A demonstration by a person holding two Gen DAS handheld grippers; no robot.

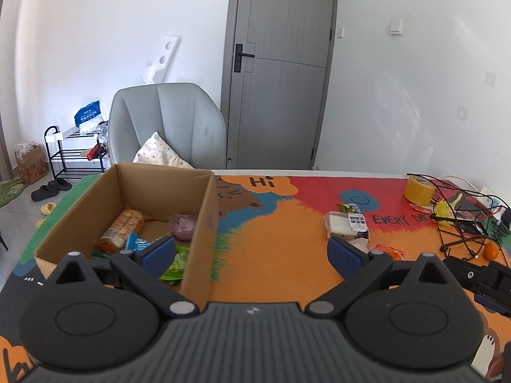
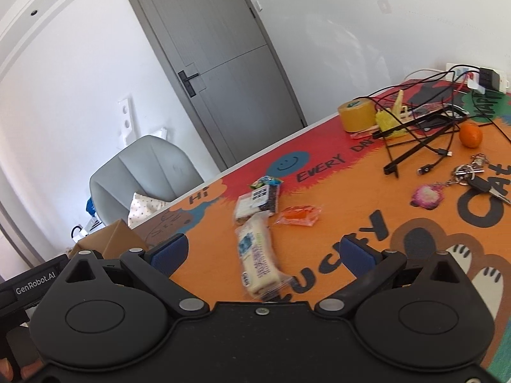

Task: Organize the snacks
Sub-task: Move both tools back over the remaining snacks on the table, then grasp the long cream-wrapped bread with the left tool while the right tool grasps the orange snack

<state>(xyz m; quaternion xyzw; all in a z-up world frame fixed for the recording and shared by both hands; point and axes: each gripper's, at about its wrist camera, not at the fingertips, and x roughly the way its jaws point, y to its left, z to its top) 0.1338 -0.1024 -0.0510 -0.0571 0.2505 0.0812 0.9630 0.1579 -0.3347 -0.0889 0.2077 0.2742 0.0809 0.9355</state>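
Note:
A cardboard box (image 1: 204, 223) stands on the left of the table and holds several snack packs, among them an orange cracker pack (image 1: 123, 228) and a purple pack (image 1: 183, 226). My left gripper (image 1: 252, 252) is open and empty, over the box's right wall. Loose snacks lie on the mat: a white wrapped bar (image 2: 257, 257), a clear pack with a black label (image 2: 257, 202) (image 1: 348, 223), and a small orange pack (image 2: 298, 215). My right gripper (image 2: 263, 250) is open, its fingers either side of the white bar, not touching it.
A tape roll (image 2: 357, 115), tangled black cables (image 2: 421, 131), an orange fruit (image 2: 470, 134) and keys (image 2: 476, 178) lie at the table's right. A power strip (image 2: 479, 76) sits at the far edge. A grey chair (image 1: 166, 124) stands behind the table.

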